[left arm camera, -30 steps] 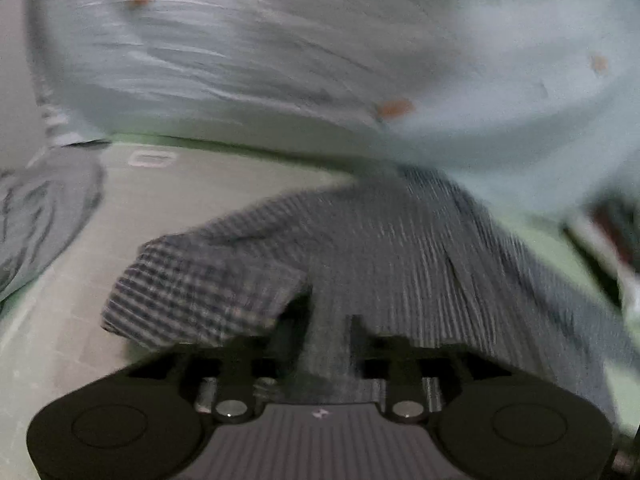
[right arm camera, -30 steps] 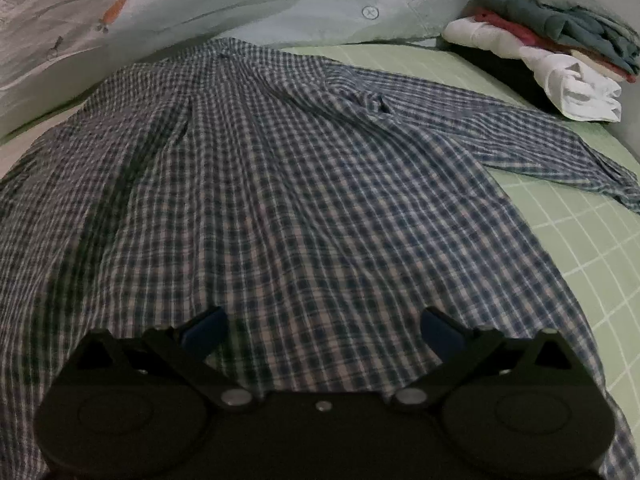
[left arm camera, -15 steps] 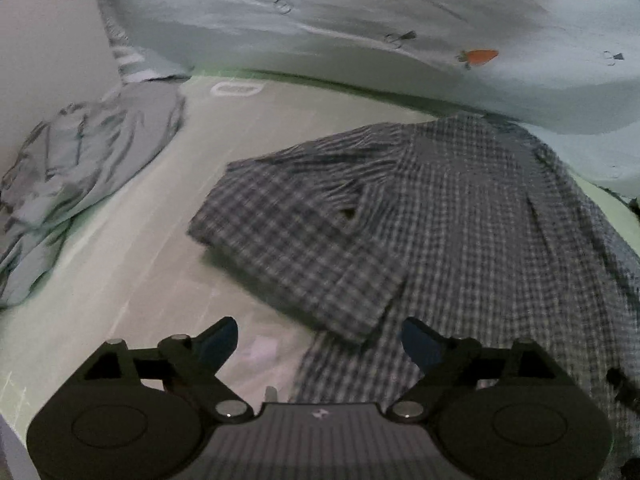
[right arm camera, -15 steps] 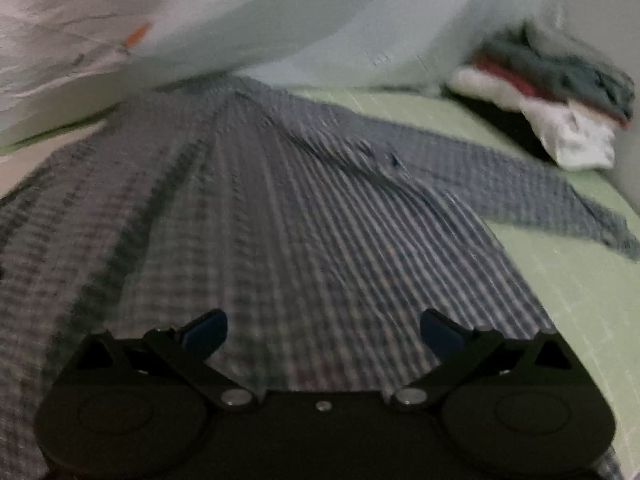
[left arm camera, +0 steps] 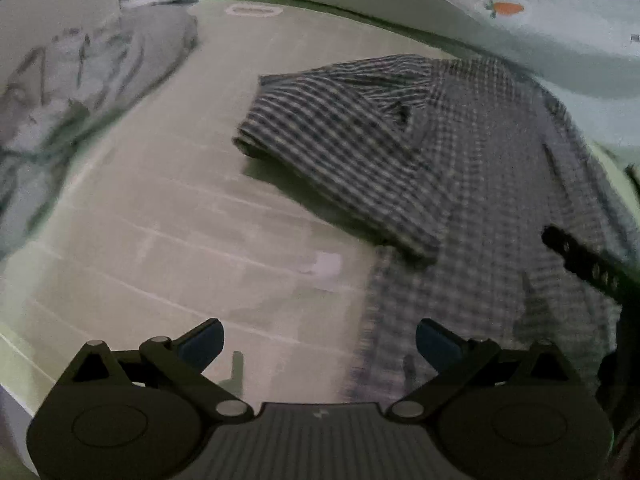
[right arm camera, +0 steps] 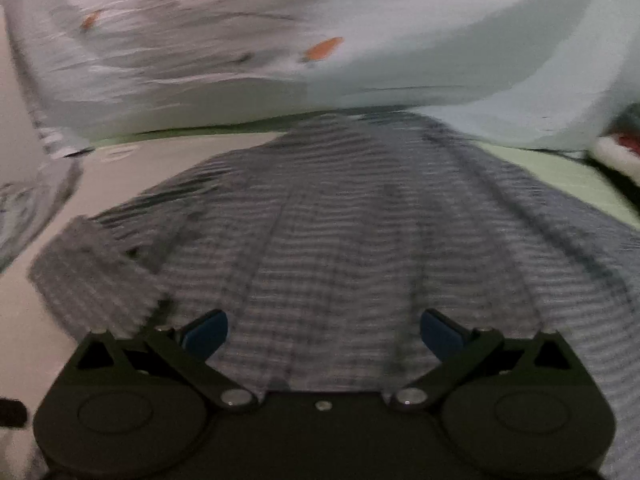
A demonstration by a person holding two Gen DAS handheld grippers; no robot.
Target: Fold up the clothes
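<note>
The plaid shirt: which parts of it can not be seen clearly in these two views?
- Right wrist view: motion blur smears the plaid shirt; its checks, collar and buttons are unreadable.
- Right wrist view: the right gripper body hides the near hem.
- Left wrist view: the shirt's right side is cut off by the edge, partly behind a dark bar.
- Left wrist view: the folded sleeve covers what lies beneath.

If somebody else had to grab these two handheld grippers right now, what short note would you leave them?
Left gripper: its jaws have just been opening, now wide, nothing between them, above the sheet beside the shirt's edge.
Right gripper: open, empty, over the shirt's body.
Checked shirt: spread on the pale green gridded bed sheet. One sleeve is already folded in over the body.
Left to do: the far sleeve, not in view now, then the body folds. A grey garment lies crumpled at the side, seemingly unfolded.
The right wrist view is blurred, so check there first.
</note>
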